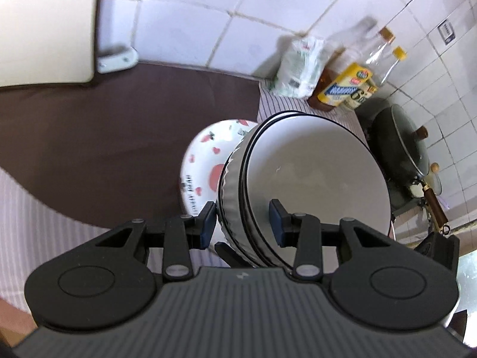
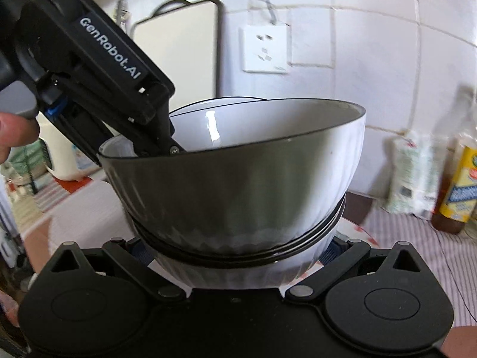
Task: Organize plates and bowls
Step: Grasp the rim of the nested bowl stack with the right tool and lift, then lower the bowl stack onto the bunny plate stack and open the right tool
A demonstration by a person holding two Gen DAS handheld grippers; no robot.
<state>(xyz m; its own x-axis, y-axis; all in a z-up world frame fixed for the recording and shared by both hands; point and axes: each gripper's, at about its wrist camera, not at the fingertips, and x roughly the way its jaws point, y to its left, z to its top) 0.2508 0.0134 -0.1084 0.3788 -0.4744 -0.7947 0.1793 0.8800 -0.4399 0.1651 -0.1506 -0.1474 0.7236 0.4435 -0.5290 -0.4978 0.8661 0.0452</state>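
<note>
Left claw [image 1: 243,223]: clamped across the rim of the bowl stack [image 1: 298,179]; one blue pad on the ribbed outer wall, the other inside the top bowl.
Left claw, right view [image 2: 167,146]: reaches down over the near-left rim into the top bowl [image 2: 238,173].
Right claw [image 2: 235,250]: jaws stand to either side of the stack's lowest bowl; pads hidden behind it, so whether they press cannot be told.
Stack: nested white bowls with dark rims, tilted, held clear of the counter.
Beneath stack: plate [image 1: 205,161] with red print, partly covered by the bowls.
Surface: brown mat [image 1: 119,137] on striped cloth [image 1: 283,104].
Background: bag [image 1: 298,65], bottles [image 1: 351,80] and lidded wok [image 1: 399,146] against the tiled wall [image 1: 208,15]; socket [image 2: 265,49] on the wall.
</note>
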